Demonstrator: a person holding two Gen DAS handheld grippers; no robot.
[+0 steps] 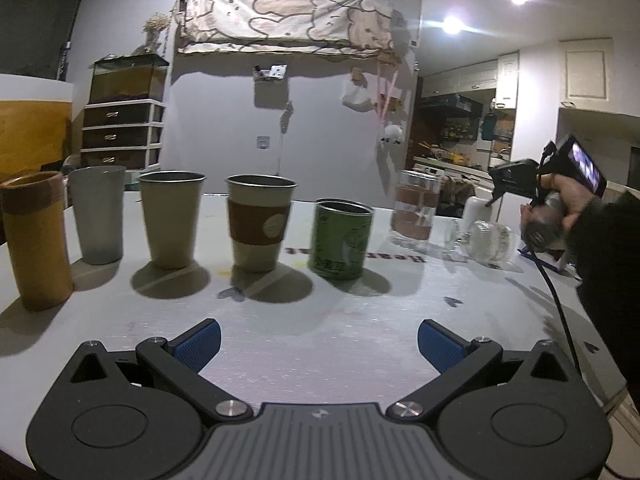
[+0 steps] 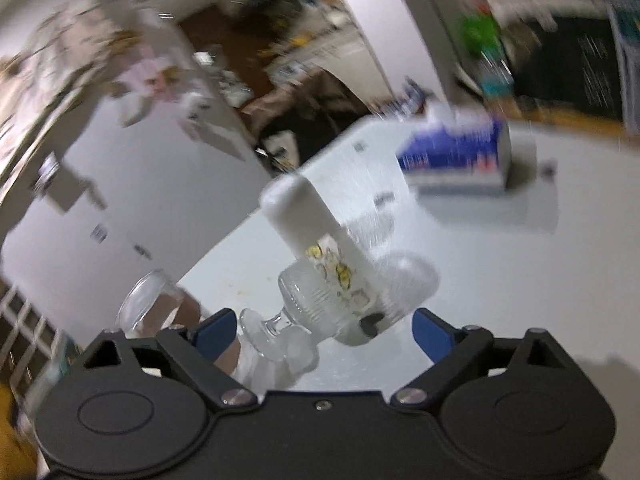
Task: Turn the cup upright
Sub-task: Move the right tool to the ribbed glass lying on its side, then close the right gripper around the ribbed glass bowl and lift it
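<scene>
Glass footed cup [image 2: 316,300] lies on its side near the table's [image 1: 320,320] right edge, between the right gripper's [image 2: 324,330] spread jaws, not clamped. Left gripper [image 1: 319,340] hovers wide open, well apart from it.

Cups in a row across the desk [image 1: 320,320]

Six stand upright from left to right; right of the last, a stemmed glass [image 1: 486,240] lies on its side, a white tube [image 2: 304,216] behind it.
</scene>
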